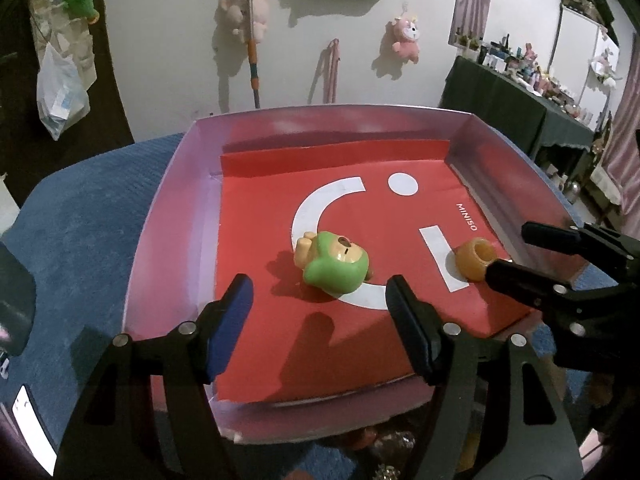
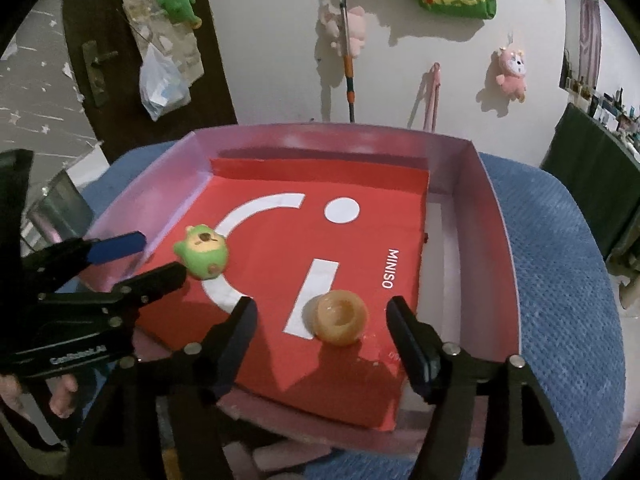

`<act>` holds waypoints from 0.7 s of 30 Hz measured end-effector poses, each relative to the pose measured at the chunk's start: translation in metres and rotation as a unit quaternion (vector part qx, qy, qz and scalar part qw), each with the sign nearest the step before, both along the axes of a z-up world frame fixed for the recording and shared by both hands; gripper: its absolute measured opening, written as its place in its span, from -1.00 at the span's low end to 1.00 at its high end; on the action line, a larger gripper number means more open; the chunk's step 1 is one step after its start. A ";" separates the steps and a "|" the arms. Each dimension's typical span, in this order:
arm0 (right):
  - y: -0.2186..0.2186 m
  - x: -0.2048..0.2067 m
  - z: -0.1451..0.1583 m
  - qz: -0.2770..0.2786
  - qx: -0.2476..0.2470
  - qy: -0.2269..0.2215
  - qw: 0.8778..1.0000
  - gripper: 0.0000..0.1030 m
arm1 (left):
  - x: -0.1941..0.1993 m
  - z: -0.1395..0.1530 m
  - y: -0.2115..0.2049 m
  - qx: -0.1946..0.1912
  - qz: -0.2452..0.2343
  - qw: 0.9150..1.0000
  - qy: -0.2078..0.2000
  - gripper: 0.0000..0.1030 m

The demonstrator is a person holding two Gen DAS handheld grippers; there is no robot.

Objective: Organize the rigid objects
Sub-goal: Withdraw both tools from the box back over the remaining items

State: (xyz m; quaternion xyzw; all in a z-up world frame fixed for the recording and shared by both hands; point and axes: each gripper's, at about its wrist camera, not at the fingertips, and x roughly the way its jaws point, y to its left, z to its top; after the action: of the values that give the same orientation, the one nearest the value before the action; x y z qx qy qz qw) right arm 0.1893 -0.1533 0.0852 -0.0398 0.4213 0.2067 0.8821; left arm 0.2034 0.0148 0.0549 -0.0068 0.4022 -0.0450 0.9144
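Note:
A shallow pink-walled box (image 1: 176, 216) with a red MINISO sheet (image 1: 360, 344) lining its floor sits on a blue cloth. A green bear figurine (image 1: 334, 266) lies on its side near the middle of the sheet; it also shows in the right wrist view (image 2: 202, 254). An orange cup-like toy (image 1: 476, 258) lies to its right, also seen in the right wrist view (image 2: 340, 316). My left gripper (image 1: 320, 292) is open and empty, just short of the figurine. My right gripper (image 2: 322, 312) is open and empty, its jaws either side of the orange toy.
The box rests on a blue textured cloth (image 2: 560, 280). Plush toys (image 2: 512, 68) and a mop handle (image 2: 346, 48) hang on the white wall behind. A dark door (image 2: 120, 60) stands at left, and a cluttered dark-draped table (image 1: 520, 96) at far right.

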 end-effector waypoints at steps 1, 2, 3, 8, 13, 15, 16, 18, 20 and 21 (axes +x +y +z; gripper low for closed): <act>0.000 -0.003 0.003 0.002 0.005 -0.003 1.000 0.49 | -0.002 0.001 0.000 -0.001 0.000 1.000 -0.002 0.41; -0.001 -0.007 0.006 0.003 0.012 -0.007 1.000 0.55 | -0.005 0.002 0.001 -0.003 0.000 1.000 -0.004 0.51; -0.002 -0.011 0.008 0.002 0.014 -0.012 1.000 0.73 | -0.008 0.003 0.001 -0.003 0.001 1.000 -0.007 0.53; -0.011 -0.029 0.019 -0.004 0.031 -0.035 0.999 0.88 | -0.023 0.010 0.002 0.000 0.011 1.000 -0.027 0.65; -0.021 -0.046 0.028 -0.008 0.045 -0.054 0.997 0.99 | -0.035 0.015 0.005 -0.017 0.016 0.999 -0.038 0.92; -0.024 -0.054 0.032 -0.004 0.053 -0.063 0.997 1.00 | -0.039 0.017 0.004 -0.019 0.019 0.999 -0.043 0.93; -0.026 -0.057 0.034 -0.002 0.057 -0.067 0.996 1.00 | -0.042 0.018 0.004 -0.021 0.018 0.999 -0.046 0.97; -0.028 -0.064 0.037 0.002 0.062 -0.078 0.995 1.00 | -0.047 0.019 0.004 -0.026 0.019 0.998 -0.052 1.00; -0.029 -0.070 0.039 0.006 0.066 -0.087 0.994 1.00 | -0.052 0.020 0.003 -0.027 0.018 0.998 -0.056 1.00; -0.030 -0.072 0.039 0.008 0.068 -0.090 0.994 1.00 | -0.055 0.020 0.002 -0.027 0.017 0.998 -0.059 1.00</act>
State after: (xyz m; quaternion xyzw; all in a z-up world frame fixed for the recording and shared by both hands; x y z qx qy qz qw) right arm 0.1175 -0.1836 0.1247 -0.0013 0.3248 0.2374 0.9155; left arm 0.1488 0.0170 0.0754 -0.0361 0.3464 -0.0406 0.9365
